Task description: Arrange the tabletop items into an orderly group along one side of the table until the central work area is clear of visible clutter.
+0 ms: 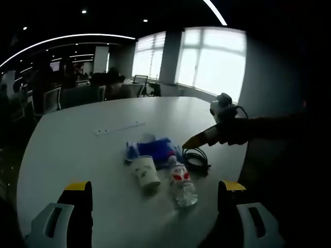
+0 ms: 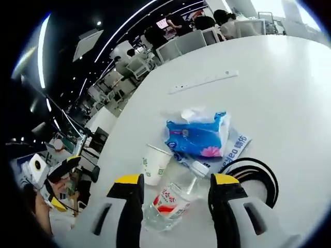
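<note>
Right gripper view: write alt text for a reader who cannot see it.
The open right gripper hovers over a clear plastic water bottle with a red label lying on a white round table. Beside it stand a white paper cup and a blue tissue pack, with a coiled black cable nearby.

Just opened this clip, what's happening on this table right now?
A person holds a gripper in each hand over a white table. A cluster sits near one edge: a paper cup and a water bottle lying down, a blue tissue pack and a coiled black cable. The right gripper, open, hovers around the bottle without gripping it. The left gripper hangs back, open and empty.
</note>
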### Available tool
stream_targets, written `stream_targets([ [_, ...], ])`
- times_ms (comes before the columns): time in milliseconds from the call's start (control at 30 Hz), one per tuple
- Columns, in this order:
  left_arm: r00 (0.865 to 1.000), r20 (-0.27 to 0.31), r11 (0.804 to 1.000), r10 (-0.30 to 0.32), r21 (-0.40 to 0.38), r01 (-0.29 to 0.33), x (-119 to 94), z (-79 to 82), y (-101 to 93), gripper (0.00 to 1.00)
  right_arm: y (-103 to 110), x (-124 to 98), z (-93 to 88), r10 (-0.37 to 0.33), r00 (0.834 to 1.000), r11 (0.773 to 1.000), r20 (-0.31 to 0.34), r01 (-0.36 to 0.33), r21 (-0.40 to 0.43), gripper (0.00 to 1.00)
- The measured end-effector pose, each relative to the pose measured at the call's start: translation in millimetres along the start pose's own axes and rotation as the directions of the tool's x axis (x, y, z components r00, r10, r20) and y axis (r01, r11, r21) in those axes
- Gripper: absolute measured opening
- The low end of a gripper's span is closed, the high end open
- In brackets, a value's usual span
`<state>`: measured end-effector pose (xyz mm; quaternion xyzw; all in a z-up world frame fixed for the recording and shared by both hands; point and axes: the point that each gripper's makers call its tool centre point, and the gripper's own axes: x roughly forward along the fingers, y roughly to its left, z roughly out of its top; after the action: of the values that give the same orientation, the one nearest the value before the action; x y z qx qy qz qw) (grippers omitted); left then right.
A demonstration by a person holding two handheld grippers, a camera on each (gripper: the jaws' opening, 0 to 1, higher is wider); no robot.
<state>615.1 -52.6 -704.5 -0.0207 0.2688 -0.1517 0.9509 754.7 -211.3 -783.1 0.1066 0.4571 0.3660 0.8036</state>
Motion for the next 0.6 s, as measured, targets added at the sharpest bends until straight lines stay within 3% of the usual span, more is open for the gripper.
stream_targets([
  [400, 1.000, -0.008, 1.000, -0.003, 0.013, 0.003, 17, 4.3, 4.3, 1.00, -8, 26, -6.7, -0.026, 0.998, 0.998, -0.055, 0.029, 0.055, 0.44],
  [600, 1.000, -0.009, 0.999, -0.008, 0.031, 0.008, 18, 9.3, -3.1, 1.00, -13, 36, -8.7, -0.041, 0.996, 0.994, -0.083, 0.049, 0.102, 0.42],
])
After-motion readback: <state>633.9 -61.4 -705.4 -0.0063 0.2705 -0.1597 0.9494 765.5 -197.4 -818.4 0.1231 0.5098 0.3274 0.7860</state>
